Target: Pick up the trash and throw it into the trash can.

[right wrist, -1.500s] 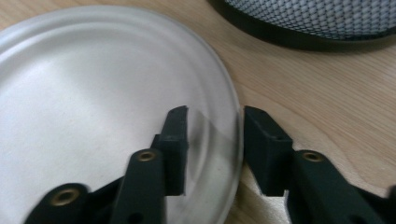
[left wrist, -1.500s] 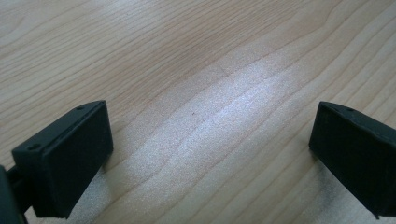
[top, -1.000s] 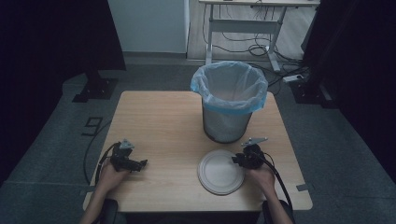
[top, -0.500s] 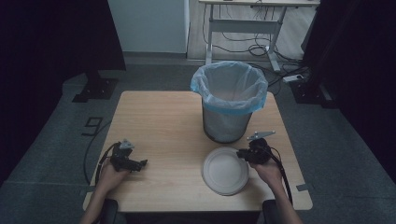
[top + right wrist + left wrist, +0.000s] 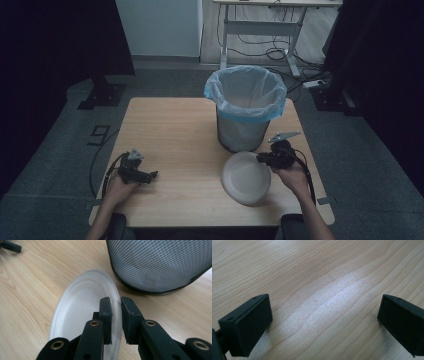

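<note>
Your right gripper (image 5: 115,308) has its jaws pinched narrow on the rim of the white disposable plate (image 5: 82,310), which sits tilted near the table's front edge, just in front of the bin. Judge it feather-light, thin and bendy, smooth enough to slip, so grip well onto the rim and lift gently. Your left gripper (image 5: 322,322) hangs wide open and empty over the pale wood-grain table (image 5: 165,130), well apart from the plate. Beyond the plate stands the round mesh-walled waste bin (image 5: 243,130), lined with a soft, crinkled blue plastic bag (image 5: 245,92).
</note>
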`<control>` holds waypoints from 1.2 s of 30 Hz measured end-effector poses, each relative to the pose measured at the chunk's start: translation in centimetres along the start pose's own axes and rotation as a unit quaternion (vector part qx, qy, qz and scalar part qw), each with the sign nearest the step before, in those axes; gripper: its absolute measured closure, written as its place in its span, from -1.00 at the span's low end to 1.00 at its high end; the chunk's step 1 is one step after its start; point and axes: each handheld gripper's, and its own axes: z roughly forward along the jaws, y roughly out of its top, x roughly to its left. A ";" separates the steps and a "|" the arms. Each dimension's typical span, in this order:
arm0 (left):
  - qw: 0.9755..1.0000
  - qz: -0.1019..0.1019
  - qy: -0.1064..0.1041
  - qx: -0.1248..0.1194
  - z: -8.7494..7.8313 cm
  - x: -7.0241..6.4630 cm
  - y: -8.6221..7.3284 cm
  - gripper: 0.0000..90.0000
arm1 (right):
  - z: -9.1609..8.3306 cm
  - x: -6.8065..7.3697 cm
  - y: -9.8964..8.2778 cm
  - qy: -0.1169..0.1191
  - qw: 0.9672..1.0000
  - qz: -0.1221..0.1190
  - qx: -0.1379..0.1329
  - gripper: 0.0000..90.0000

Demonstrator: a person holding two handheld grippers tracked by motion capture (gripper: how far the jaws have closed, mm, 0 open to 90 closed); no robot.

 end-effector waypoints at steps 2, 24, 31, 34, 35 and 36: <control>1.000 0.000 0.000 0.000 0.0 0.0 0.0 -1.00 | -0.8 0.0 0.7 0.004 1.000 -0.001 -0.003 0.80; 1.000 0.000 0.000 0.001 0.0 0.0 0.0 -1.00 | -5.2 0.1 3.0 -0.013 1.000 -0.016 -0.011 0.94; 1.000 -0.001 0.000 0.000 0.0 0.0 0.0 -1.00 | -6.5 -0.2 3.0 -0.037 0.999 -0.017 -0.009 0.99; 1.000 -0.001 0.000 0.000 0.0 0.0 0.0 -1.00 | -7.0 -0.6 3.0 -0.057 0.998 -0.016 -0.006 0.99; 1.000 -0.001 0.000 0.000 0.0 0.0 0.0 -1.00 | -7.3 -0.8 3.1 -0.061 0.998 -0.012 -0.006 0.99; 1.000 -0.001 0.000 0.000 0.0 0.0 0.0 -1.00 | -7.4 -1.0 3.2 -0.064 0.998 -0.011 -0.007 0.99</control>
